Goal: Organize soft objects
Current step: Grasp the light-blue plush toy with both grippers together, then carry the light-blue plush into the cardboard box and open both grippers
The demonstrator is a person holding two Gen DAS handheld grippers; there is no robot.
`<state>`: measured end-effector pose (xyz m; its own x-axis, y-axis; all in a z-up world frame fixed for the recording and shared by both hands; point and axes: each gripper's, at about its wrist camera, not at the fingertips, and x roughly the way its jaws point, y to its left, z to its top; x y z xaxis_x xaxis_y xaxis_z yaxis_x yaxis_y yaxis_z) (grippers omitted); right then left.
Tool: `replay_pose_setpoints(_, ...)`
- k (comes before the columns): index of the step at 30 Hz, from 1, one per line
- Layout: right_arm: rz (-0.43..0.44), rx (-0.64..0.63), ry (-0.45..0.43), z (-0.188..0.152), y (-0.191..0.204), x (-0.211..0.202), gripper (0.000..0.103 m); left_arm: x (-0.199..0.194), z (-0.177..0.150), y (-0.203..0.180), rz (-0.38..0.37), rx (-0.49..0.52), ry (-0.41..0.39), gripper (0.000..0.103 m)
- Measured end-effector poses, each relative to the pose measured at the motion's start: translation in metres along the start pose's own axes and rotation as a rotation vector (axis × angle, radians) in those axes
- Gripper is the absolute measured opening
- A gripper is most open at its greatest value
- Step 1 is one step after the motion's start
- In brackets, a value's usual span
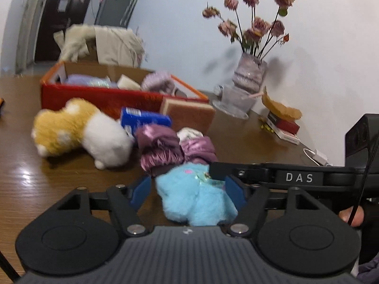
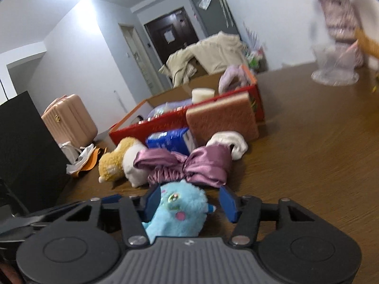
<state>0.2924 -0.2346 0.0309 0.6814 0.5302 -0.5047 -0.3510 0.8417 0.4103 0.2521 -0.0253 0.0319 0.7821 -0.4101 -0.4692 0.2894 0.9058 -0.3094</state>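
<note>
Blue fluffy toy (image 2: 180,210) sits between both tongs, ready for a two-sided lift. Left gripper (image 1: 189,189) and right gripper (image 2: 190,202) are half closed around it, but I cannot tell if they squeeze it. Red box (image 1: 113,97) waits at eleven o'clock.

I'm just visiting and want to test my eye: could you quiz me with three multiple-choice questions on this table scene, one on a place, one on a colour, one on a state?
1. Where is the sponge?
A. inside the box
B. leaning on the box's outside
C. under the vase

2. What colour is the toy between the left gripper's fingers?
A. light blue
B. green
C. black

3. How is the box?
A. taped shut
B. upside down
C. open-topped, things inside

Answers: 1 B, it stands against the red wall. 2 A, its fur is light blue. 3 C, soft things show over its rim.
</note>
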Motion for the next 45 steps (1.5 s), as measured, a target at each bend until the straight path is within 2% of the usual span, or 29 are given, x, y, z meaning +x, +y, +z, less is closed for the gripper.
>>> replay_pose_setpoints(2,0.02,0.009,0.024,-0.002,-0.002,0.007,0.043,0.007,-0.003,0.005,-0.011,-0.02,0.03,0.055)
replay_pose_setpoints(3,0.028,0.012,0.032,-0.003,-0.003,0.01,0.041,0.01,-0.004,0.008,-0.02,-0.034,0.048,0.049)
replay_pose_setpoints(4,0.038,0.017,0.034,-0.004,-0.004,0.011,0.041,0.012,-0.006,0.011,-0.033,-0.046,0.063,0.047)
replay_pose_setpoints(12,0.06,0.073,0.048,-0.007,-0.008,0.015,0.041,0.014,-0.007,0.022,-0.088,-0.121,0.083,0.044)
replay_pose_setpoints(17,0.045,0.066,0.041,-0.014,0.001,0.002,0.038,-0.001,-0.014,0.015,-0.084,-0.144,0.062,0.039)
replay_pose_setpoints(20,0.038,0.051,0.011,-0.015,0.012,-0.015,0.038,-0.017,-0.014,0.009,-0.093,-0.146,0.017,0.039)
replay_pose_setpoints(22,0.046,0.01,-0.03,-0.003,0.027,-0.028,0.038,-0.034,-0.003,0.007,-0.101,-0.143,-0.049,0.039)
replay_pose_setpoints(25,0.094,-0.067,-0.098,0.031,0.051,-0.035,0.038,-0.057,0.029,0.011,-0.095,-0.111,-0.162,0.039)
replay_pose_setpoints(28,0.162,-0.121,-0.155,0.073,0.074,-0.024,0.037,-0.071,0.074,0.023,-0.055,-0.062,-0.252,0.039)
replay_pose_setpoints(31,0.226,-0.135,-0.205,0.11,0.092,0.002,0.037,-0.072,0.116,0.044,-0.02,-0.055,-0.31,0.039)
replay_pose_setpoints(36,0.3,-0.093,-0.151,0.159,0.109,0.078,0.037,-0.044,0.164,0.099,0.041,-0.107,-0.335,0.039)
replay_pose_setpoints(41,0.276,-0.032,-0.076,0.175,0.101,0.164,0.037,0.009,0.177,0.155,0.076,-0.18,-0.252,0.039)
replay_pose_setpoints(43,0.279,0.023,0.002,0.172,0.088,0.2,0.037,0.029,0.173,0.168,0.115,-0.149,-0.184,0.039)
replay_pose_setpoints(45,0.272,0.096,0.088,0.168,0.073,0.23,0.037,0.045,0.168,0.18,0.121,-0.154,-0.136,0.038)
